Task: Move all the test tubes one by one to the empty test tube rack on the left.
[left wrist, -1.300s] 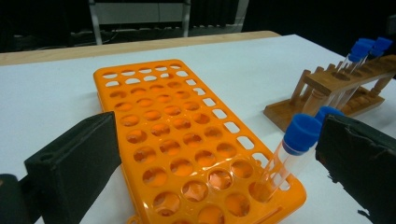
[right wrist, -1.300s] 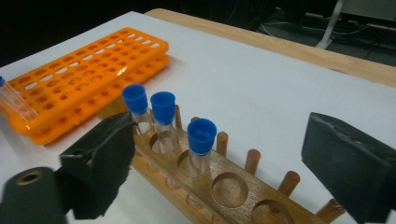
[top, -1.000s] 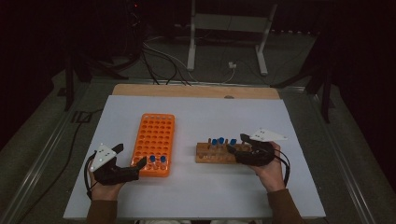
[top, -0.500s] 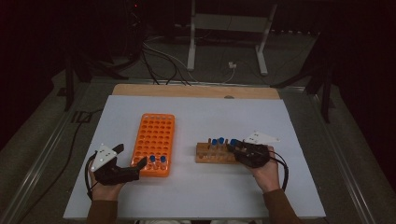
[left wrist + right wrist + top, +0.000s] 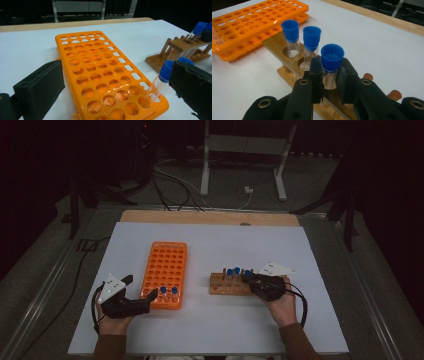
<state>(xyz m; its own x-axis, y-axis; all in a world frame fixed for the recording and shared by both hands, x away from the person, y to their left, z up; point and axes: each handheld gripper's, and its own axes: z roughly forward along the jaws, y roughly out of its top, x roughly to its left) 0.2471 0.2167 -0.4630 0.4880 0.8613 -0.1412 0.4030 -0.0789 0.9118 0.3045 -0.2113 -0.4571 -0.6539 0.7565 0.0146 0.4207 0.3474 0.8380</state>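
A wooden rack (image 5: 227, 287) (image 5: 277, 45) holds three clear tubes with blue caps. My right gripper (image 5: 248, 279) (image 5: 330, 65) has just been closing and is now shut on the nearest tube (image 5: 332, 56), which still stands in its hole. The orange rack (image 5: 167, 265) (image 5: 95, 65) lies to the left with two blue-capped tubes (image 5: 168, 291) (image 5: 162, 77) in its near row. My left gripper (image 5: 139, 287) (image 5: 115, 71) rests open at that rack's near-left corner, its jaws wide apart and gripping nothing.
The white mat (image 5: 210, 330) covers the table, with a wooden strip (image 5: 210, 217) along the far edge. Cables trail from both grippers. A metal stand (image 5: 245, 150) and cords sit on the floor beyond the table.
The right gripper's jaws closed onto the blue-capped tube at the wooden rack's right end. The left gripper stayed put.
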